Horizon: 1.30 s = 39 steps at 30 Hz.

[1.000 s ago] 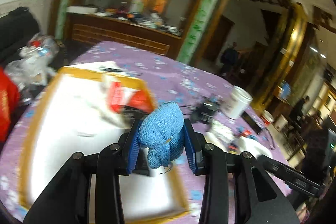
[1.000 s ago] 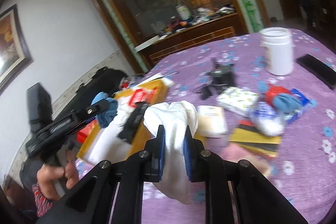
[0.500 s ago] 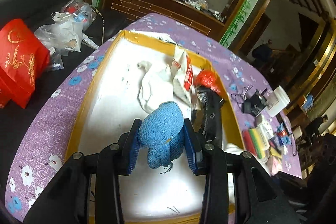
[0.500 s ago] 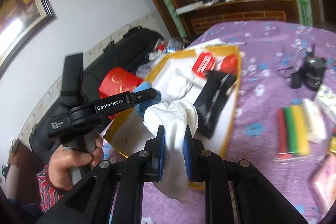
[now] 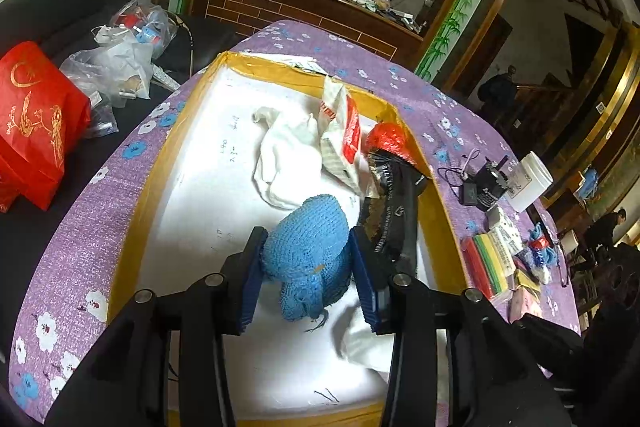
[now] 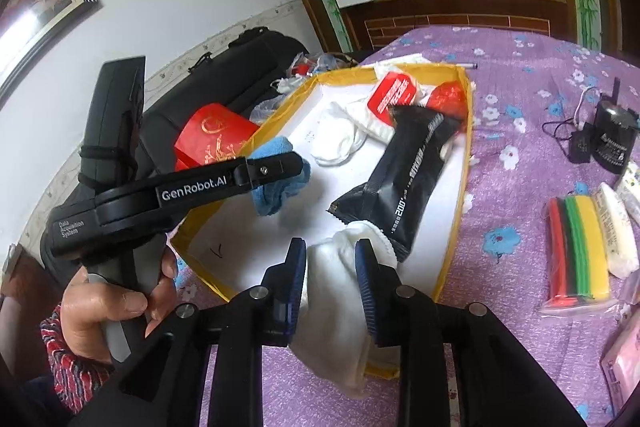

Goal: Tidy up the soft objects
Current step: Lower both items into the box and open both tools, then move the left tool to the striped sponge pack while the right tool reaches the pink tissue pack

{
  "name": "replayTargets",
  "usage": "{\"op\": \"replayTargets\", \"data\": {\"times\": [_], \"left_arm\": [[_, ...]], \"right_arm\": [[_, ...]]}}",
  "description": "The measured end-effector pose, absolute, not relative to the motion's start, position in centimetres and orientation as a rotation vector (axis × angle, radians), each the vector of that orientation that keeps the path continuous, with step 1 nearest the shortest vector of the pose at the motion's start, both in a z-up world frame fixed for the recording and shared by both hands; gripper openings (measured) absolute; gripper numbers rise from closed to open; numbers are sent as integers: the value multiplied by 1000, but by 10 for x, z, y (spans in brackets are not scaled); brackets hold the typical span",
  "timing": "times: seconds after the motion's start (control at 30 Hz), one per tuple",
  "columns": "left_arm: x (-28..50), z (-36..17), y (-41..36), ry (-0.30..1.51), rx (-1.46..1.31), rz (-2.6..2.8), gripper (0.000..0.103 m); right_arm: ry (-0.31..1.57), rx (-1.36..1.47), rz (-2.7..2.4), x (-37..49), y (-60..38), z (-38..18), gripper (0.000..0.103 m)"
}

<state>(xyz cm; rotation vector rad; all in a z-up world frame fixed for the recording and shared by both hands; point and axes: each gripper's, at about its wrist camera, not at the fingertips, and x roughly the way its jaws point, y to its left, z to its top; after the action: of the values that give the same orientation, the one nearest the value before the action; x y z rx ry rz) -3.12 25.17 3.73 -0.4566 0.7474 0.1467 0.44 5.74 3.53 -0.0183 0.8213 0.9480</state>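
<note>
Over tray (image 5: 132, 227): left gripper (image 5: 306, 267) easing off blue knit (still between jaws); right gripper (image 6: 330, 275) releasing white cloth (image 6: 340, 307).

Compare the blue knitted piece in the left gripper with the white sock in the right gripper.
The blue knitted piece is blue and coarsely knitted; the white sock is white and smoother. The blue piece is bunched into a ball above the white-lined box; the sock hangs long, draped over the box's near edge. Shared: both are soft, each sits between opening fingers, left gripper and right gripper.
</note>
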Motion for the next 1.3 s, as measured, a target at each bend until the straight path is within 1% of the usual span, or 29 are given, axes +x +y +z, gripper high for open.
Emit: {"op": "replayTargets", "data": {"times": [0.03,0.07,0.1,0.17,0.23,0.47,0.77,0.83,0.87,0.97,1.07,1.23,1.3], "left_arm": [[-32,39,251,745,-455,146,41],[-33,41,250,741,-455,146,44],[-33,42,249,739,-456,145,50],[-34,44,248,738,-459,146,58],[-34,46,246,735,-462,146,59],[-31,53,227,744,-439,124,59],[-26,69,185,738,-391,53,58],[-24,73,171,742,-379,22,58],[-22,74,162,745,-372,6,58],[-15,76,132,769,-345,-56,58],[-5,72,98,803,-323,-116,62],[20,50,45,897,-261,-106,62],[29,43,35,926,-233,-70,62]], "right_arm": [[814,-13,949,4,54,38,28],[805,-6,948,4,50,41,28],[796,5,946,3,45,45,28],[784,26,946,4,36,49,31],[772,42,930,5,25,53,37],[752,121,880,17,-19,63,37],[710,246,745,37,-100,72,39],[706,280,701,42,-122,70,44],[703,289,684,43,-130,69,45],[702,328,617,51,-155,62,45],[711,376,590,58,-172,53,45],[701,412,545,62,-187,44,45],[704,441,542,63,-193,41,45]]}}
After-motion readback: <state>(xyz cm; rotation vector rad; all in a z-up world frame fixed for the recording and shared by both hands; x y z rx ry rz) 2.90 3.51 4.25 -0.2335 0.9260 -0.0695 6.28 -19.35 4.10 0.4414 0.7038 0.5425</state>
